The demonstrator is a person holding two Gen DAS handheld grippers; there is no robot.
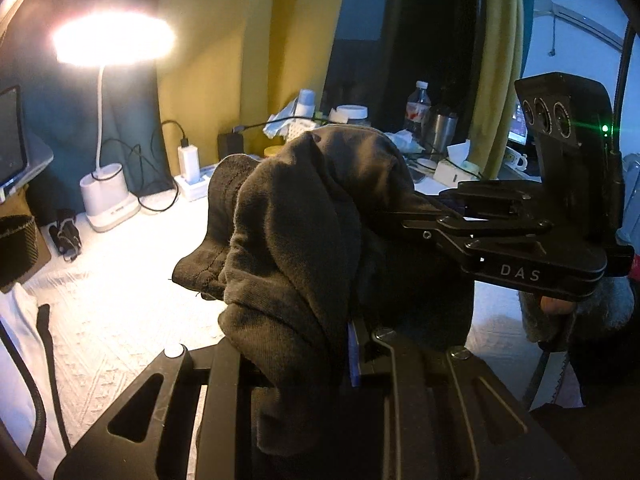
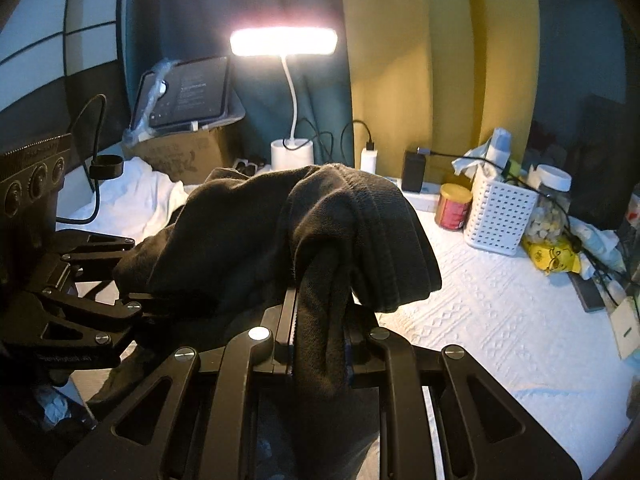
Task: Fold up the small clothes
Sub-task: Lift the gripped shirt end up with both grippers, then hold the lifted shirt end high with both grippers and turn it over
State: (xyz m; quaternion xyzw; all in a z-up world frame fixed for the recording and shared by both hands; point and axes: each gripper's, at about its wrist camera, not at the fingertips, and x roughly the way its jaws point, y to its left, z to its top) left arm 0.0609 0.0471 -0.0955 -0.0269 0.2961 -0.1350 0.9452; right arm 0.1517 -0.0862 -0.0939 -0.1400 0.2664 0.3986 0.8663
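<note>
Holding the dark garment (image 2: 256, 232) bunched above the white cloth (image 2: 500, 304), left gripper (image 1: 352, 352) and right gripper (image 2: 320, 340) both clamp it; desk lamp (image 2: 284, 42) at twelve o'clock. Even tension should keep edges aligned.

Dim fisheye views, glaring desk lamp (image 1: 114, 40), dark vignetted corners.
</note>
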